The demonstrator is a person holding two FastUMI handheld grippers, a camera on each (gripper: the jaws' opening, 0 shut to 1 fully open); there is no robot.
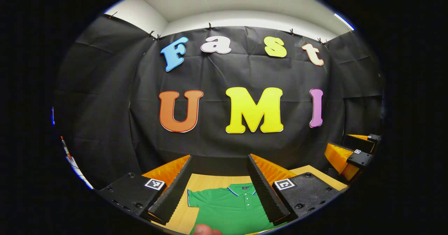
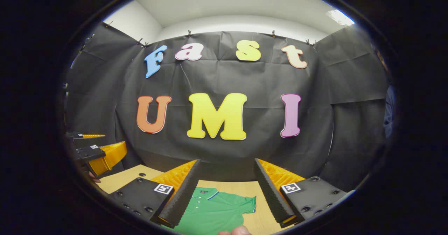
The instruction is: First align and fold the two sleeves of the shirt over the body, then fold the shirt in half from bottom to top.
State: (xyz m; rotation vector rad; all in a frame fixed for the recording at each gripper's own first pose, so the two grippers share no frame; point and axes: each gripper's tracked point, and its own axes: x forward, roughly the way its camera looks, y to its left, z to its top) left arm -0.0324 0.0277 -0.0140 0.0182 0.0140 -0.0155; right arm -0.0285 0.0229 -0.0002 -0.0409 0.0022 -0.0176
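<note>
A green polo shirt [image 1: 231,207] lies flat on the wooden table [image 1: 206,180], collar toward the wall. One short sleeve is spread to the left in the left gripper view. My left gripper [image 1: 219,161] hovers above it, open, with nothing between its fingers. In the right gripper view the shirt [image 2: 213,210] shows its collar and its other sleeve, spread to the right. My right gripper [image 2: 227,163] is also open and empty above it. The right gripper [image 1: 351,151] appears at the right edge of the left gripper view, and the left gripper [image 2: 96,151] at the left edge of the right gripper view.
The black cloth wall stands close behind the table's far edge [image 2: 238,183]. A person's fingertip [image 1: 206,230] shows at the bottom of the left gripper view, and another fingertip [image 2: 238,230] at the bottom of the right gripper view.
</note>
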